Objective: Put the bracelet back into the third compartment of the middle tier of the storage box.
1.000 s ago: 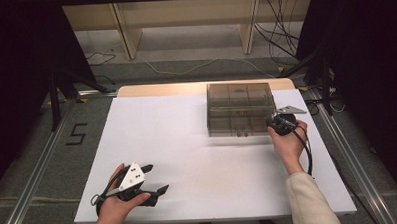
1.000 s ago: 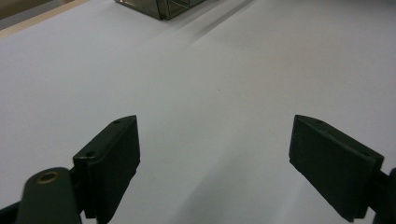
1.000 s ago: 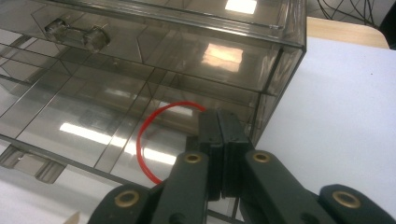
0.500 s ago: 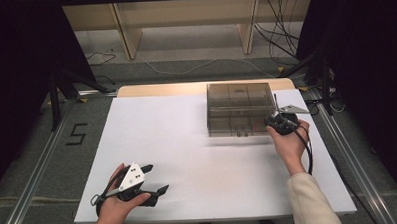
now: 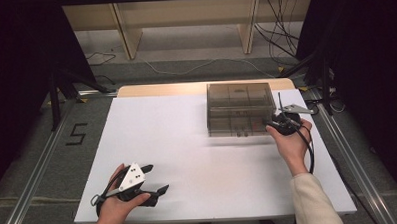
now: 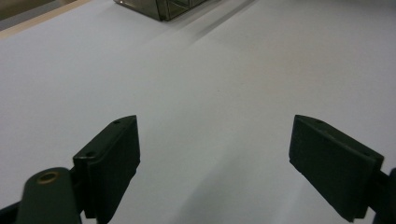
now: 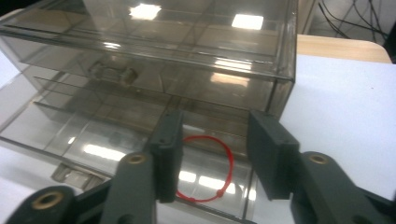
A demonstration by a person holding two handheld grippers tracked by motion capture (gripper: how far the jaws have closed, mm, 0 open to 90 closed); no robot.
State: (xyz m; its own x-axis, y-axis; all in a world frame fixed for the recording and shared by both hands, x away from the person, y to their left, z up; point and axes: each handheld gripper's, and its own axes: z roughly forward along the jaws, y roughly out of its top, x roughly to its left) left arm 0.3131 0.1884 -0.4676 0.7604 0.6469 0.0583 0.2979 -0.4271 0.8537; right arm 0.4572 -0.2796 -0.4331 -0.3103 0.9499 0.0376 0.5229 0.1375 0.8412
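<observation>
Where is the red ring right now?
In the right gripper view, the red ring lies in the pulled-out bottom drawer of the clear box, just beyond the open right tool.

Cream sleeve [image 5: 312,200], black jaws — grey plate [image 5: 131,176]

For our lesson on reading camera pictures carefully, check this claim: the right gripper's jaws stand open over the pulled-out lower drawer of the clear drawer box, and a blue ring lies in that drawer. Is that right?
Not quite. The ring is red, not blue, as the right gripper view shows. The rest holds: the right gripper has its jaws open, having just been opening, over the pulled-out lower drawer of the clear drawer box, with the ring lying there.
</observation>
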